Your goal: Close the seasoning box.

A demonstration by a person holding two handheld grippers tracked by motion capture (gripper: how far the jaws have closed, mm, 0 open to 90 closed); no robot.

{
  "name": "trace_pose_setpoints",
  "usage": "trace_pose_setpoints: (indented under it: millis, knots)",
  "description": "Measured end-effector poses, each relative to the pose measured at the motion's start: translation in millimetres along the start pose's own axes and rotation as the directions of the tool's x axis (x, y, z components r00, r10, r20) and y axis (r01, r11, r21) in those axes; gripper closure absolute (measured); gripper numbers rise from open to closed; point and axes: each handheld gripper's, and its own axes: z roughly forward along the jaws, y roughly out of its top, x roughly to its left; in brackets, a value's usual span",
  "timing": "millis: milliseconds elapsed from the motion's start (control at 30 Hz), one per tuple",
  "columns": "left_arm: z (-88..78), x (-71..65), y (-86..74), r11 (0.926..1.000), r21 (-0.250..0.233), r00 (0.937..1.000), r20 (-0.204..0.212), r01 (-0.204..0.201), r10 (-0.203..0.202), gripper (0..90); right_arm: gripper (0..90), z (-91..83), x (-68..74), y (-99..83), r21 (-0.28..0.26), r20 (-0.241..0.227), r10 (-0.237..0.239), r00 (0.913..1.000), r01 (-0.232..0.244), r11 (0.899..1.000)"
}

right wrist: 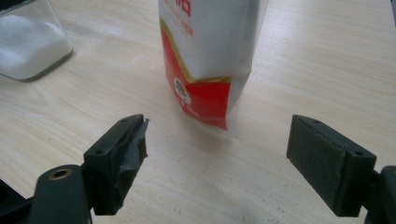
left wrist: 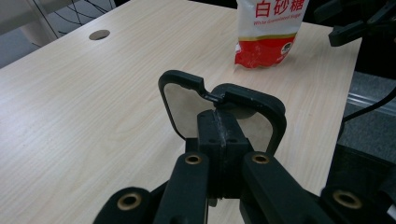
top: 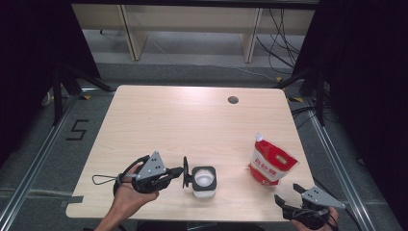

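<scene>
A square glass jar of white sugar stands open near the table's front edge; its lower part is also in the right gripper view. Just left of the jar, my left gripper is shut on a black-rimmed lid, which stands on edge. In the left gripper view the jaws pinch the lid's rim. A red-and-white sugar bag stands upright at the right. My right gripper sits open at the front right corner, its jaws wide apart in front of the bag.
The light wooden table has a round cable hole near its far edge. A grey floor with metal rails surrounds it, and wooden furniture legs stand beyond. The right gripper shows past the bag in the left gripper view.
</scene>
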Motion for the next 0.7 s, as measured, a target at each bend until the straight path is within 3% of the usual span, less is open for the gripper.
trace_pose_setpoints:
  millis: [200,233,300,333,367,567,700]
  knots:
    - [1.9,0.5,4.3,1.0000,-0.003,1.0000,0.004,0.004,-0.004,89.3,20.7,0.9,-0.2,-0.1,-0.006,0.000,-0.011,0.9999,0.011,1.000]
    - [2.2,1.1,5.3,0.9999,0.001,0.9999,0.008,-0.013,0.013,89.3,20.7,0.5,0.7,-0.1,0.001,-0.005,0.006,1.0000,-0.006,1.000]
    - [3.2,-0.2,6.7,1.0000,0.007,1.0000,0.008,-0.005,0.005,89.3,20.7,0.8,0.0,0.0,-0.004,0.003,-0.010,0.9999,0.010,1.000]
    - [3.7,0.9,7.9,0.9997,0.011,0.9996,0.015,-0.023,0.023,89.2,20.7,0.9,-0.1,0.0,-0.005,0.001,-0.015,0.9999,0.015,1.000]
    - [4.5,-0.6,8.2,0.9999,0.011,0.9999,0.010,-0.008,0.008,89.2,20.7,0.9,-0.1,0.0,-0.002,0.000,-0.015,0.9999,0.015,1.000]
    - [12.8,-4.2,13.4,0.9990,0.021,0.9988,0.029,-0.040,0.039,89.1,20.7,1.2,-0.4,0.0,-0.008,0.005,-0.020,0.9998,0.020,1.000]
    - [20.0,-7.1,14.6,0.9992,0.022,0.9987,0.040,-0.032,0.031,89.1,20.7,1.5,-0.3,0.0,-0.009,0.004,-0.025,0.9997,0.025,1.000]
